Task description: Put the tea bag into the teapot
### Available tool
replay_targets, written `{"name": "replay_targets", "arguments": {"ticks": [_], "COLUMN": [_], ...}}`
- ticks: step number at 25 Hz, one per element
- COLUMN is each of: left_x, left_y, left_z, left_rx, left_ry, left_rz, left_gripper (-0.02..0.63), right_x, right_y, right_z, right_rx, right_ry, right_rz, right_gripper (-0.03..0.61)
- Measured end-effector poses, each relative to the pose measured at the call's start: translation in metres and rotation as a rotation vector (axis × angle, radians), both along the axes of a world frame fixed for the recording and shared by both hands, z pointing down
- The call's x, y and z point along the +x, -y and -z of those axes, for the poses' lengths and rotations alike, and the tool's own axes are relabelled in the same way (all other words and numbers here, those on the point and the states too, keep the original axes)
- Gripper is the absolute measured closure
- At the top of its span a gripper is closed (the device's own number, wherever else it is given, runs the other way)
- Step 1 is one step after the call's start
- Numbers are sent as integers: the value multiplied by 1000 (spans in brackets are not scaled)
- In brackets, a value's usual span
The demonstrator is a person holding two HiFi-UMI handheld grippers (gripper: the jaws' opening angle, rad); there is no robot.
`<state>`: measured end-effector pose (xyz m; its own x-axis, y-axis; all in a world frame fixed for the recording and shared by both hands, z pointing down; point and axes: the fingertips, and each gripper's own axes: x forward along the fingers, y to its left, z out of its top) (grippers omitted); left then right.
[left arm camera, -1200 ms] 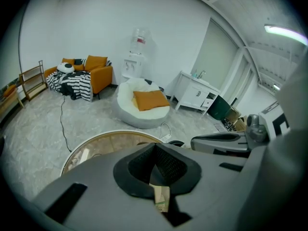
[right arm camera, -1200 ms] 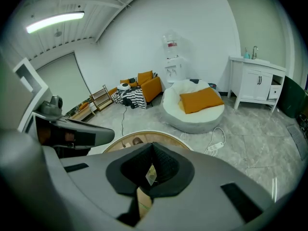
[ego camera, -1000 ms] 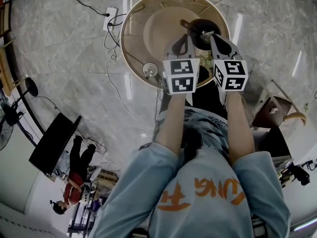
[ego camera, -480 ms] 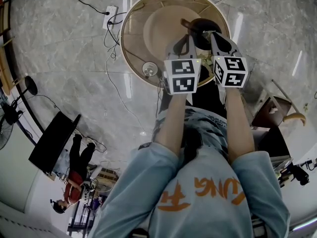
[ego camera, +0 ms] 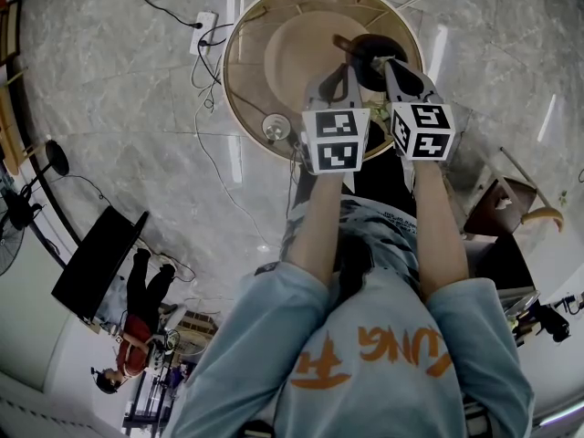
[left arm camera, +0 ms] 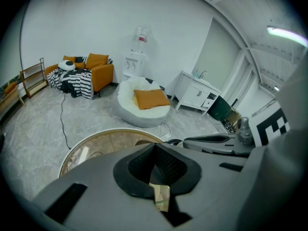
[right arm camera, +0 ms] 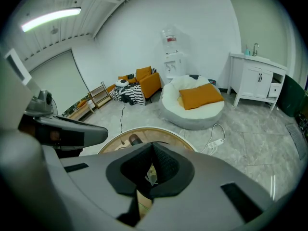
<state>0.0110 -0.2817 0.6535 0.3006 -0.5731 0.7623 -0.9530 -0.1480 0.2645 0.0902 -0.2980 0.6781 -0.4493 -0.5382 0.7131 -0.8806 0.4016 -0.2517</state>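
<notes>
**Right gripper nudges up toward the teapot, tea bag pinched at its tip**

Since a second ago the right gripper [ego camera: 384,63] has crept a little farther up over the round table [ego camera: 245,71], so its marker cube now sits slightly higher than the left one. Over the last half second almost nothing changes. The left gripper [ego camera: 341,69] keeps nearly the same spot just beside it. Both reach out over the table's near half, tips close together at the dark teapot [ego camera: 369,47], which stands on the table's right part.

The right gripper view shows its jaws pressed together on a pale bit of the tea bag [right arm camera: 150,173]. The bag therefore sits at that gripper's tip, by the teapot's near edge; whether any of it dips inside cannot be told. The left gripper view shows jaws likewise closed, pinching a greenish-tan wrapper [left arm camera: 161,196] low in the slit between them. A small round white object [ego camera: 276,128] lies on the table, left of the left gripper.
</notes>
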Motion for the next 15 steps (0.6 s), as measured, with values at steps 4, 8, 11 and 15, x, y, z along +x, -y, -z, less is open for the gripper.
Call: {"name": "replay_targets", "arguments": {"ticks": [4,8,11,15], "left_x": [-1,-2,-1,0], "left_y": [0,0,-1,-1], "left_z": [0,2,4,9], "left_rx": [1,5,11,21], "left_ry": [1,0,-1,-4], "left_rz": [1,0,-1,-5], "left_gripper": [589,589,589,589], "right_x": [0,-3,-4,-1], "right_y": [0,-3,-4,-6], "right_z": [-2,-4,0,8], "right_rx": [-11,-26,-22,-5], "right_ry": [6,24,32,35], "right_rz": [-3,-2,-1,-6], "right_gripper": [565,535,506,485]}}
